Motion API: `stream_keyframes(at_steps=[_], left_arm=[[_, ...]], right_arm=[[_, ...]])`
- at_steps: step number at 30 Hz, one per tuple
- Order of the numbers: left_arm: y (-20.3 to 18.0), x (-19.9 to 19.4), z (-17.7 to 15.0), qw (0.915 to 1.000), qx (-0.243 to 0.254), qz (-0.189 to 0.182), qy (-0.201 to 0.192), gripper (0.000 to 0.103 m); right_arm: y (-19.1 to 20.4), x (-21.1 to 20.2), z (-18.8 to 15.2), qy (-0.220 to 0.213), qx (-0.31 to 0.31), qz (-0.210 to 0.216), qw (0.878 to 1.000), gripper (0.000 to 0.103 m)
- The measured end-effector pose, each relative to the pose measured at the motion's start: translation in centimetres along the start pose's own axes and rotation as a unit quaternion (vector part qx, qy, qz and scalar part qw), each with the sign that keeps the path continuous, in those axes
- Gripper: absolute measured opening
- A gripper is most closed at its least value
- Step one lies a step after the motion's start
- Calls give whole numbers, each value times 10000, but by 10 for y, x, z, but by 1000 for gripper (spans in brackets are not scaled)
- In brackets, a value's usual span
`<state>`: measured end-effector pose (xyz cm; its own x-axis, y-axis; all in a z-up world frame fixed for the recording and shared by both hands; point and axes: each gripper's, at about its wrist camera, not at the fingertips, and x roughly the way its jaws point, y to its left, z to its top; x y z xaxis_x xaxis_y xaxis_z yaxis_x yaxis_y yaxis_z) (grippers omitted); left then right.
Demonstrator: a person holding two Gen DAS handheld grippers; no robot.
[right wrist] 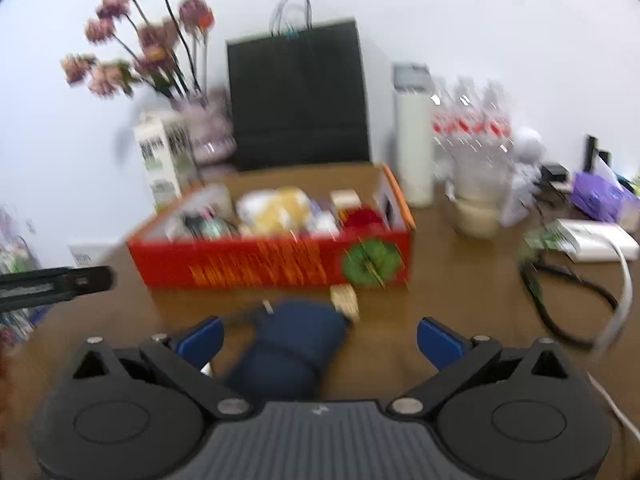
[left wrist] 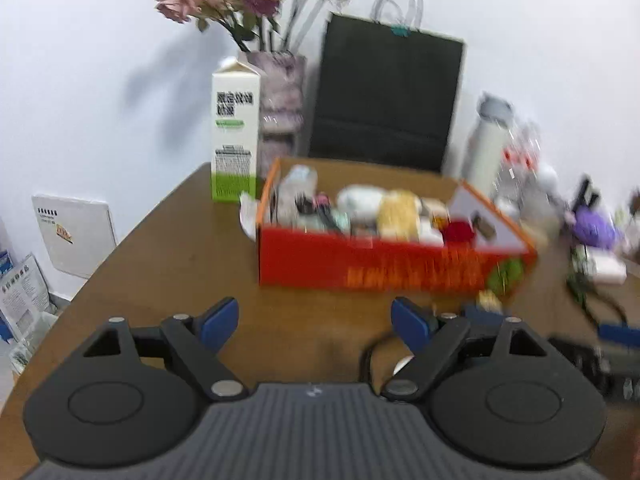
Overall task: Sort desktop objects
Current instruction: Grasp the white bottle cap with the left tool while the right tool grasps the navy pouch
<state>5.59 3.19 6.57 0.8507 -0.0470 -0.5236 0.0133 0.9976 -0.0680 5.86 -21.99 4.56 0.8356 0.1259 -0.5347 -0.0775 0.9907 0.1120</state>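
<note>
The right gripper (right wrist: 318, 340) has its jaws wide apart over a dark blue soft pouch (right wrist: 292, 348), blurred, lying on the brown table (right wrist: 460, 292) with its long axis running up toward the red box (right wrist: 272, 264). The left gripper (left wrist: 316, 322) is spread too, nothing between its pads. Beyond, the box sits crammed with small items, a black bag (right wrist: 298, 96) upright behind it.

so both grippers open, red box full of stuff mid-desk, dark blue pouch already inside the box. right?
Not quite. The dark blue pouch is not in the red box; the right wrist view shows it lying on the desk in front of the box, between the open right gripper fingers. The rest holds: the left gripper is open too, and the box is full.
</note>
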Motion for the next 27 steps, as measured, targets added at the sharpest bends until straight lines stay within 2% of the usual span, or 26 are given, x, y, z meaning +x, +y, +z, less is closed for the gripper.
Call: stream_keyframes(at_steps=[2,4,8,12,15,23,26,27], left_arm=[[-4,-8,-5,9995,260,113,-123,89],[-8,-12,-5,9992,273,161,-224,92],[-18,-7,-2,9997,148,-36,-177,93],[-34,2,-3,9994,320,-62,-140,93],[-37,5,-5,9995,256,-155,-137,93],[-45,8,-19,9990,452,-23,40,93],[-57,11,-25,9971,701,285,39,92],[-60,11,-27,9967,763,282,29,92]], right_arm=[[-1,-2,-9,-39,15,-82,10000,103],[-3,0,-11,-70,-26,-112,9999,103],[-5,4,-11,-83,-29,-220,9997,103],[1,3,-14,-86,-223,-82,9997,103],[4,5,-16,-40,-304,16,9995,103],[-4,7,-17,-17,-67,41,10000,103],[-11,9,-19,-27,91,129,9999,103],[-13,9,-20,-41,135,214,9997,103]])
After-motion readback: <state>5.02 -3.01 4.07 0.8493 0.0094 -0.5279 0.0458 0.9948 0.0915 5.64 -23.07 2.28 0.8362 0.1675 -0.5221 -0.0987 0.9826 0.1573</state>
